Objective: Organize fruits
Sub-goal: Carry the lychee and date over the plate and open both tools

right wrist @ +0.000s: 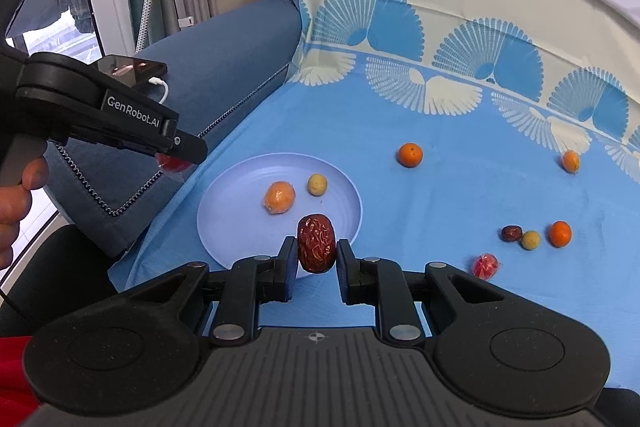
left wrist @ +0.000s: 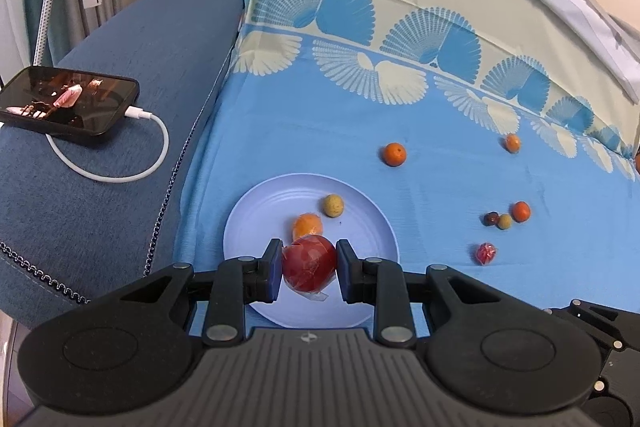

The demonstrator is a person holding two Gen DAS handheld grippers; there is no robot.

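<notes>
My left gripper (left wrist: 308, 267) is shut on a red fruit in clear wrap (left wrist: 309, 262), held above the near part of a pale blue plate (left wrist: 372, 219). A wrapped orange fruit (left wrist: 307, 225) and a small yellow-green fruit (left wrist: 333, 205) lie on that plate. My right gripper (right wrist: 317, 251) is shut on a wrinkled red date (right wrist: 316, 242), hanging over the plate's (right wrist: 224, 211) near right rim. In the right wrist view the left gripper (right wrist: 176, 163) shows at the left with the red fruit (right wrist: 173, 163) peeking below it. Loose fruits lie on the blue cloth: oranges (right wrist: 410, 154) (right wrist: 559, 233), another date (right wrist: 511, 233), a wrapped red fruit (right wrist: 485, 265).
A phone (left wrist: 68, 105) on a white charging cable (left wrist: 132, 167) lies on the blue sofa arm at the left. The patterned cloth (left wrist: 400, 155) runs up the backrest behind. A person's hand (right wrist: 16, 195) grips the left tool. Another small orange fruit (left wrist: 512, 142) sits far right.
</notes>
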